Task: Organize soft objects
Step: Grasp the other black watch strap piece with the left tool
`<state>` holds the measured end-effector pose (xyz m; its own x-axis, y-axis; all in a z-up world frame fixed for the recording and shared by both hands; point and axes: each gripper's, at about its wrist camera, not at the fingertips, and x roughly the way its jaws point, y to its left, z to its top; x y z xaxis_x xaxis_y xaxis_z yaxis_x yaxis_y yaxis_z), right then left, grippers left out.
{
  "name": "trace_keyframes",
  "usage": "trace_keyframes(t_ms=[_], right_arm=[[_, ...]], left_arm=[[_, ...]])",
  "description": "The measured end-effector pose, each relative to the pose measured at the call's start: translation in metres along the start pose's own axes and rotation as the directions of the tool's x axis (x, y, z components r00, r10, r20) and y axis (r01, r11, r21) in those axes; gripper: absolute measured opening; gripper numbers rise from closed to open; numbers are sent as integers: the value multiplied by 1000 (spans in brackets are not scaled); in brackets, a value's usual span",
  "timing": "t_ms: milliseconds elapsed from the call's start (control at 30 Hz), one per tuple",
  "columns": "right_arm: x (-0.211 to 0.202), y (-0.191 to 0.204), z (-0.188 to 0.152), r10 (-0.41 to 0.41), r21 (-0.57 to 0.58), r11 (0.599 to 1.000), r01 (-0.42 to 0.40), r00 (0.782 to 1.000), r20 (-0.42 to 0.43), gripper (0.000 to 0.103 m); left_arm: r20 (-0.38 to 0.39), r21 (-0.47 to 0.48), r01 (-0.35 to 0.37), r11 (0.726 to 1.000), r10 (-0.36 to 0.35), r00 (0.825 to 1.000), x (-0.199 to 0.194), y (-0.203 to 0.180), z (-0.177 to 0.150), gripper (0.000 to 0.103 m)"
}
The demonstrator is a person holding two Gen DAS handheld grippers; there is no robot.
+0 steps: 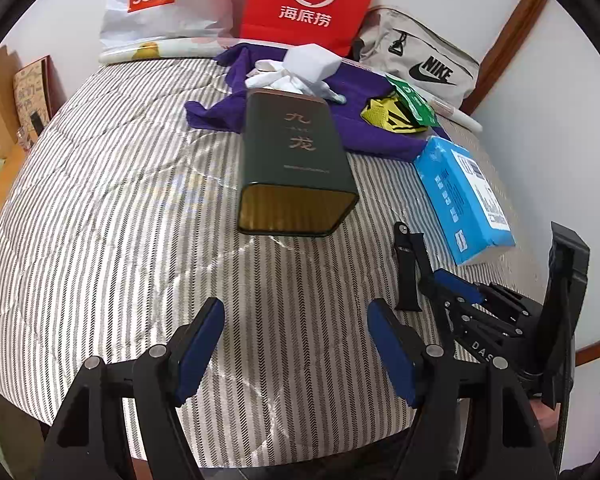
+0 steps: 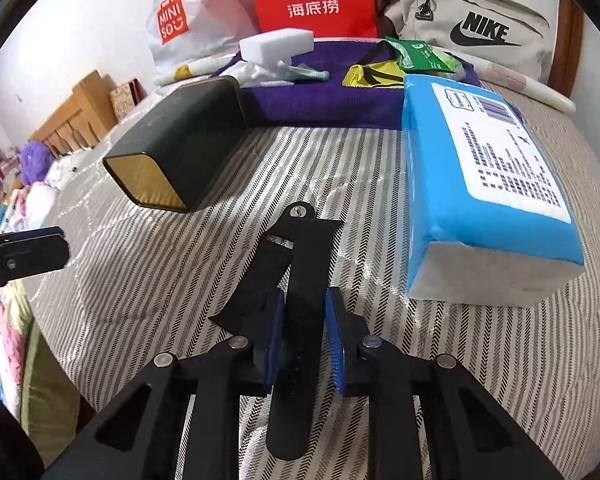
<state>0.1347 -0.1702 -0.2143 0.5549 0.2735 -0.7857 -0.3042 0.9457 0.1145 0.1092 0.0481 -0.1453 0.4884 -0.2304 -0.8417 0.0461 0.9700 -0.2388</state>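
Note:
A black watch strap (image 2: pixel 304 280) lies on the striped table cover (image 2: pixel 140 280). My right gripper (image 2: pixel 302 312) is shut on one strap piece, its blue pads against both sides. The strap also shows in the left wrist view (image 1: pixel 410 268), with the right gripper (image 1: pixel 460 284) on it. My left gripper (image 1: pixel 296 336) is open and empty over the cover, in front of a dark green tin (image 1: pixel 296 168) that lies on its side with its open end towards me. A purple cloth (image 1: pixel 372 128) lies behind the tin, with a white glove (image 1: pixel 284 78), a white sponge block (image 1: pixel 312 64) and a yellow-black item (image 1: pixel 392 114) on it.
A blue tissue pack (image 1: pixel 464 196) lies at the right, close to the strap. A red paper bag (image 1: pixel 308 0), a white Miniso bag (image 1: pixel 156 0) and a beige Nike pouch (image 1: pixel 420 60) stand along the back wall. A green packet (image 1: pixel 414 100) lies by the pouch.

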Motion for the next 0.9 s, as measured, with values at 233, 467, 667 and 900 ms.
trace_keyframes(t_ms=[233,467,667,900], right_arm=[[-20,7,-13,11,-49,999,-12,1000,-16,21],[-53,-8,-37,19,-54,998,-19,1000,16,21],[-65,-40,-55,-10,-10,1000,10,1000,22,21],[-64,-64,-60,-8,42,999,7,999,33,21]], left_arm=[[-41,95,-26,995,30,999,24,-31,-3,72],[-48,155,-16,988,24,999,52,-68,-3,72],[-29,253,-60,966,69,997,81,-106,3,72],[2,311,-107,944,111,994,86,-112,-1,67]])
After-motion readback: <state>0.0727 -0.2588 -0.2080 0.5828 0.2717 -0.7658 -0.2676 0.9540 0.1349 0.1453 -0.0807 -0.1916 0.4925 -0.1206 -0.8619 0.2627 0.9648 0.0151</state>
